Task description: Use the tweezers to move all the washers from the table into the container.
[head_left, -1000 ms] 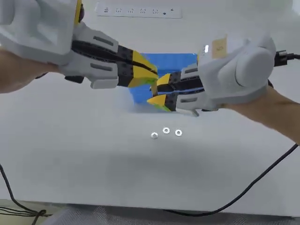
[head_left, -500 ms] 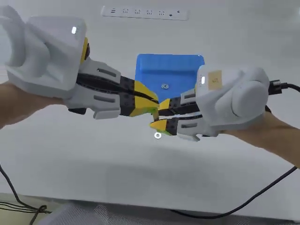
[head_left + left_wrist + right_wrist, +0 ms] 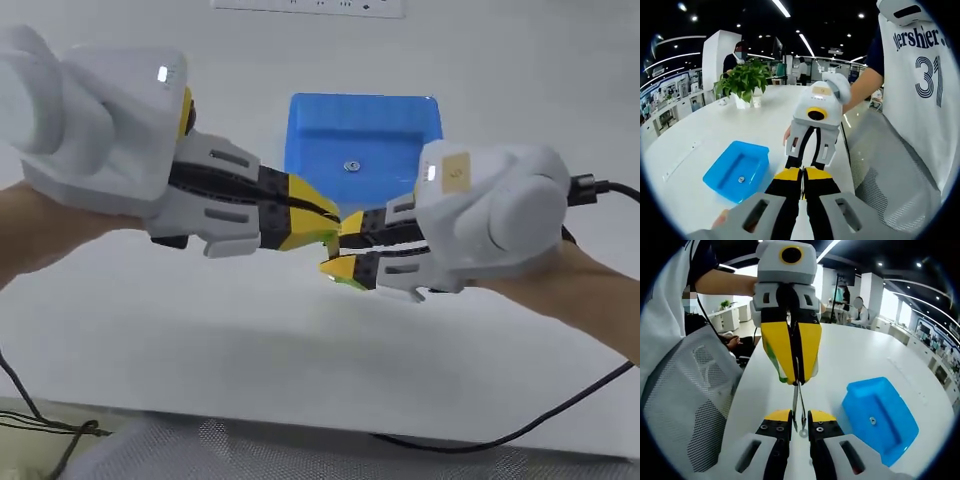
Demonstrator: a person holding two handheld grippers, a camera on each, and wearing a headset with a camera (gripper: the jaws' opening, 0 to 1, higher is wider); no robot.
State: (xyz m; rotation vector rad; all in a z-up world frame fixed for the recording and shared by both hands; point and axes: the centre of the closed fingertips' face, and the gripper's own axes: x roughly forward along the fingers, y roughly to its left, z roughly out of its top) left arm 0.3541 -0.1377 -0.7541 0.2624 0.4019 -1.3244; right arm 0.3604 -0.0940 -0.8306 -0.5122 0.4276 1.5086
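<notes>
We hold the tweezers [image 3: 796, 400] in the left gripper [image 3: 325, 225], its jaws closed on their back end. The two legs run down between the jaws of the right gripper [image 3: 335, 248], which stands narrow around them; we cannot tell whether it presses them. One washer [image 3: 351, 166] lies in the blue container [image 3: 330, 125]. In the right gripper view a second washer [image 3: 803, 432] sits right at the tweezer tips, on or just above the worktop [image 3: 300, 340], and we cannot tell if it is pinched. We judge the risk to be in the squeeze. If the right jaws close off-centre, the legs could twist and flick the flat ring away, or a weak pinch could drop it short of the container. A second ago three washers lay in a row on the worktop in front of the grippers. Now the gripper tips meet low over that spot and the container's washer is in plain sight.
</notes>
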